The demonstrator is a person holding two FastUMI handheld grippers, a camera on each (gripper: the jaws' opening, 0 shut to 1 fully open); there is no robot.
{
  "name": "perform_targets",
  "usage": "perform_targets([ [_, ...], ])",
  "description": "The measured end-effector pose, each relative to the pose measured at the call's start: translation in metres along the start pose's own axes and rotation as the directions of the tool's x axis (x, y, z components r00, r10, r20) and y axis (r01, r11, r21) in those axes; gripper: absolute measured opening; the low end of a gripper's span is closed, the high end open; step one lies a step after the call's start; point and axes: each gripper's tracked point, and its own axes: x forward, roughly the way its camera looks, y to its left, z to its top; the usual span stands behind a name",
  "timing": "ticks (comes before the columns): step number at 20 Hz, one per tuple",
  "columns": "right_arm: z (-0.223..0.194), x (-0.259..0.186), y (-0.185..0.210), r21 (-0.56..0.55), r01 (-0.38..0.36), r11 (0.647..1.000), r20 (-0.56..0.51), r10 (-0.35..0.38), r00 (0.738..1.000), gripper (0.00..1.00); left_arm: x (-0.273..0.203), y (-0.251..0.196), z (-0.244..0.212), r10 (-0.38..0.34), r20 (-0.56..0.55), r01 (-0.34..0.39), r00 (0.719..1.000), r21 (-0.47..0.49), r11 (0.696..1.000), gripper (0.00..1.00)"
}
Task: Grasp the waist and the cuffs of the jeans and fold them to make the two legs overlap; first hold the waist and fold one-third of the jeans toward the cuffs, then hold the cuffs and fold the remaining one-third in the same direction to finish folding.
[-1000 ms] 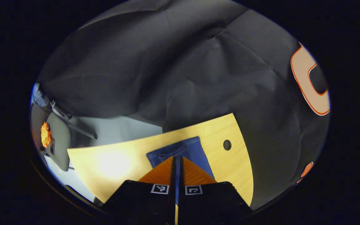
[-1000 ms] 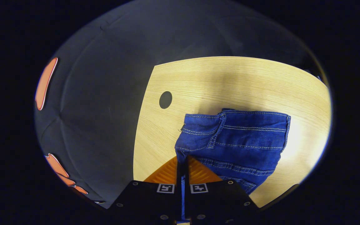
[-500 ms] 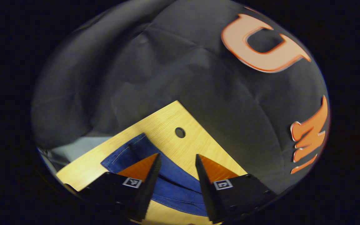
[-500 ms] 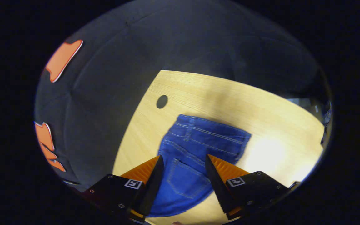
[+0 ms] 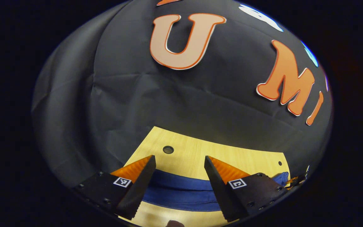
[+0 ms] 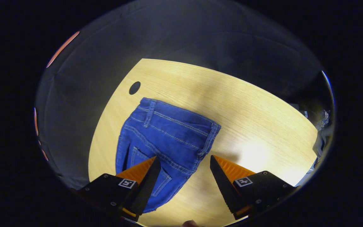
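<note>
Right gripper view shows the jeans [image 6: 165,138] lying folded into a compact blue bundle on the wooden table [image 6: 238,104], toward its left side; the waistband with its belt loops runs along the far edge of the bundle, and a back pocket faces up at the near end; a round hole [image 6: 134,88] in the tabletop sits just beyond the far left corner of the denim, apart from it; the right gripper [image 6: 184,164] hangs over the near part of the bundle with its jaws spread wide and nothing between them, its left finger over the pocket area and its right finger over bare wood just right of the cloth; whether either tip touches the fabric cannot be told; a bright patch of light falls on the table to the right.

Left gripper view shows the same jeans [image 5: 178,192] as a low blue band across the near part of the table [image 5: 232,157]; the left gripper [image 5: 178,164] is also wide apart and empty, fingers straddling the band from above; the round hole [image 5: 168,149] lies just beyond the left finger, a smaller hole [image 5: 279,163] far right; the black cloth wall [image 5: 169,104] rises behind the table.
</note>
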Motion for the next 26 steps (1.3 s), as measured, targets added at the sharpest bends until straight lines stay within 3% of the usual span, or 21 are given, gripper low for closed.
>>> perform_targets([
  [1, 0.000, 0.005, -0.004, 0.009, 0.017, 1.000, -0.006, -0.017, 1.000, 0.98, -0.005, -0.002, 0.001, -0.005, 0.005, 0.005, 1.000, -0.003, 1.000, 0.96],
  [6, 0.019, 0.020, 0.007, 0.071, -0.036, 0.997, 0.030, 0.034, 0.999, 0.96, -0.027, -0.013, -0.002, -0.005, 0.028, 0.005, 1.000, 0.006, 1.000, 0.96],
  [9, 0.024, 0.020, 0.001, 0.036, -0.069, 0.997, 0.067, 0.067, 0.996, 0.91, -0.034, -0.011, -0.012, 0.014, 0.020, -0.014, 1.000, -0.011, 1.000, 0.95],
  [10, 0.027, 0.019, -0.003, 0.023, -0.071, 0.997, 0.084, 0.069, 0.994, 0.83, -0.036, -0.011, -0.016, 0.012, 0.017, -0.012, 1.000, -0.016, 1.000, 0.96],
  [12, 0.024, 0.025, 0.001, 0.027, -0.081, 0.996, 0.111, 0.078, 0.991, 0.48, -0.036, -0.013, -0.023, 0.016, 0.005, -0.016, 1.000, -0.020, 1.000, 0.96],
  [13, 0.022, 0.027, 0.005, 0.041, -0.091, 0.995, 0.118, 0.085, 0.989, 0.49, -0.038, -0.014, -0.026, 0.017, -0.001, -0.017, 1.000, -0.019, 1.000, 0.96],
  [14, 0.020, 0.025, 0.009, 0.050, -0.099, 0.994, 0.119, 0.093, 0.989, 0.22, -0.039, -0.015, -0.029, 0.019, -0.007, -0.019, 1.000, -0.019, 1.000, 0.96],
  [15, 0.021, 0.025, 0.007, 0.035, -0.109, 0.993, 0.116, 0.104, 0.988, 0.26, -0.041, -0.018, -0.031, 0.012, -0.009, -0.012, 1.000, -0.019, 1.000, 0.96],
  [17, 0.025, 0.012, 0.014, 0.027, -0.137, 0.990, 0.140, 0.132, 0.981, 0.15, -0.043, -0.024, -0.031, -0.003, -0.001, 0.003, 1.000, -0.009, 1.000, 0.96],
  [20, 0.029, -0.013, 0.033, 0.011, -0.205, 0.979, 0.196, 0.199, 0.960, 0.14, -0.049, -0.034, -0.023, -0.026, 0.058, 0.024, 0.998, 0.039, 0.999, 0.96],
  [22, 0.030, -0.028, 0.041, -0.037, -0.223, 0.974, 0.244, 0.225, 0.943, 0.14, -0.052, -0.041, -0.020, -0.044, 0.077, 0.038, 0.996, 0.074, 0.997, 1.00],
  [23, 0.028, -0.037, 0.046, -0.072, -0.237, 0.969, 0.265, 0.248, 0.932, 0.14, -0.052, -0.043, -0.020, -0.055, 0.075, 0.049, 0.996, 0.085, 0.995, 0.95],
  [26, 0.027, -0.056, 0.058, -0.158, -0.247, 0.956, 0.308, 0.285, 0.908, 0.14, -0.052, -0.045, -0.023, -0.084, 0.072, 0.077, 0.994, 0.098, 0.992, 0.96],
])
